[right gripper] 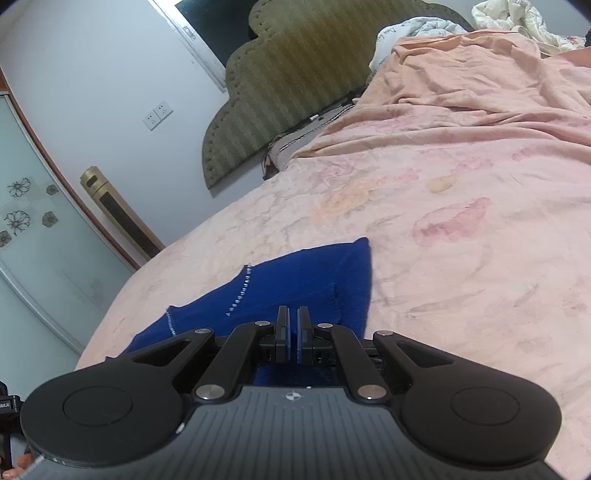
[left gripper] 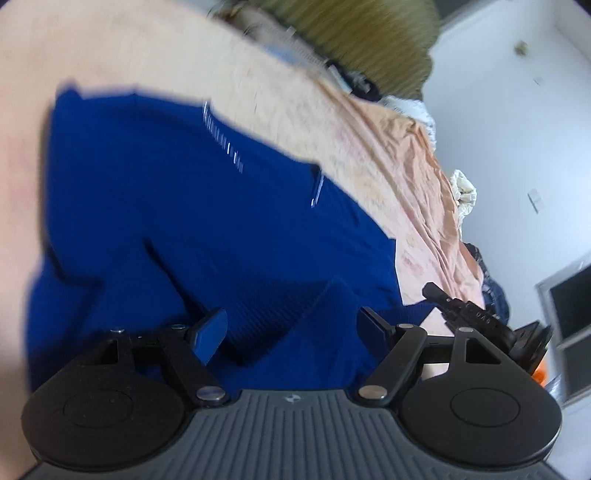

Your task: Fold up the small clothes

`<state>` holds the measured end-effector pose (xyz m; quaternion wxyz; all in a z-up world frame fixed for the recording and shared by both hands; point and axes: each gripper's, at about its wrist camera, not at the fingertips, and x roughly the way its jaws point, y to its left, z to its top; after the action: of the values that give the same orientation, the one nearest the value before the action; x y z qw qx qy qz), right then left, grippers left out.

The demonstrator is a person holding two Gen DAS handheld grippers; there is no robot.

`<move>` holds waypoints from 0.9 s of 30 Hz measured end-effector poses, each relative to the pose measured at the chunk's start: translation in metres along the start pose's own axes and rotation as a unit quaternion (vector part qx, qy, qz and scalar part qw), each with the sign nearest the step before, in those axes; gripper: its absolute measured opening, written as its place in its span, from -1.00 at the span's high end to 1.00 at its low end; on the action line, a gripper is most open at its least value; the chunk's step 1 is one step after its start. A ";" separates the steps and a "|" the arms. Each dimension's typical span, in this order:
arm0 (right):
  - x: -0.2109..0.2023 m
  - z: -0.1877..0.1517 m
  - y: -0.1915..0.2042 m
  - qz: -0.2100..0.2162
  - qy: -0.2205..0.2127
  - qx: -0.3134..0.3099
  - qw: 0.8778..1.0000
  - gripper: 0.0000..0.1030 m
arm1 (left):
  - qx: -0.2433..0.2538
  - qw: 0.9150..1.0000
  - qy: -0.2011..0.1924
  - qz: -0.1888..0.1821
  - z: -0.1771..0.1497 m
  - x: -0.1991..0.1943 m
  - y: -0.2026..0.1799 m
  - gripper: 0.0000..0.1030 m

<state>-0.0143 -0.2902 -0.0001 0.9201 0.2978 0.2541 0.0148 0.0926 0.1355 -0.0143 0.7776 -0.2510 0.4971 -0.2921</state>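
We see a blue knit garment [left gripper: 192,221] lying on a bed w/ a pink floral bedspread [right gripper: 461,229]; it sits near the bed's edge, closest to us. In the left wrist view, which is blurred, the left gripper [left gripper: 293,328] hovers over the garment w/ its jaws spread wide apart, blue pads showing, nothing pinched between them; the cloth lies below. A row of small shiny beads [left gripper: 221,136] runs across the garment. In the right wrist view the right gripper [right gripper: 293,332] has its jaws nearly together, only a thin slit between the pads. Blue cloth shows right around & under the fingers, but we can't tell if any is caught. A folded flap of the garment lies just ahead of it. Behind the bed stand an olive padded headboard [right gripper: 295,85], a white wall & crumpled white bedding [right gripper: 517,18] at the far corner.
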 end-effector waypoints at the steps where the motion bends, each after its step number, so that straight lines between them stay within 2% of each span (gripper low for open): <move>1: 0.001 -0.001 -0.002 -0.003 0.000 0.001 1.000 0.87 | -0.018 1.000 0.004 -0.002 0.000 0.006 0.003 -0.50; 4: 0.004 -0.002 -0.011 -0.008 0.004 0.011 1.000 0.87 | -0.081 0.996 0.002 -0.022 0.001 0.021 0.018 -0.50; 7: 0.009 -0.004 -0.021 -0.006 0.010 0.025 1.000 0.85 | -0.141 0.988 -0.015 -0.053 0.004 0.028 0.031 -0.48; 8: 0.011 -0.004 -0.024 -0.002 0.013 0.034 0.999 0.78 | -0.155 0.985 -0.022 -0.067 0.005 0.029 0.036 -0.43; 9: 0.013 -0.005 -0.028 0.001 0.016 0.042 0.999 0.67 | -0.165 0.983 -0.027 -0.071 0.006 0.029 0.039 0.02; 10: 0.015 -0.006 -0.032 0.004 0.019 0.051 0.998 0.63 | -0.173 0.982 -0.028 -0.075 0.006 0.030 0.042 0.32; 11: 0.017 -0.008 -0.036 0.011 0.021 0.064 0.998 0.48 | -0.175 0.981 -0.025 -0.075 0.006 0.031 0.043 0.56; 12: 0.018 -0.009 -0.042 0.022 0.022 0.083 0.996 0.16 | -0.177 0.981 -0.026 -0.071 0.006 0.032 0.044 0.64; 14: 0.019 -0.013 -0.051 0.042 0.020 0.115 0.992 -0.17 | -0.176 0.982 -0.030 -0.067 0.003 0.033 0.045 0.78; 16: 0.020 -0.016 -0.054 0.055 0.018 0.130 0.990 -0.19 | -0.169 0.983 -0.038 -0.061 0.001 0.032 0.043 0.81; 18: 0.020 -0.018 -0.050 0.051 0.017 0.129 0.990 -0.19 | -0.165 0.983 -0.048 -0.058 -0.001 0.027 0.042 0.84; 22: 0.008 -0.014 -0.032 0.044 -0.012 0.083 0.996 -0.20 | -0.166 0.982 -0.071 -0.058 -0.001 0.019 0.042 0.85; 23: 0.004 -0.012 -0.028 0.048 -0.021 0.074 0.996 -0.26 | -0.165 0.982 -0.075 -0.060 0.000 0.018 0.042 0.85; 24: 0.002 -0.011 -0.026 0.055 -0.024 0.070 0.996 -0.41 | -0.165 0.982 -0.075 -0.060 0.000 0.019 0.043 0.85; 27: 0.004 -0.010 -0.019 0.077 -0.014 0.060 0.995 -0.73 | -0.181 0.980 -0.055 -0.066 -0.002 0.022 0.045 0.85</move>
<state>-0.0182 -0.3000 -0.0198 0.9000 0.3716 0.2182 0.0659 0.1076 0.1514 -0.0600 0.7247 -0.4355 0.4802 -0.2334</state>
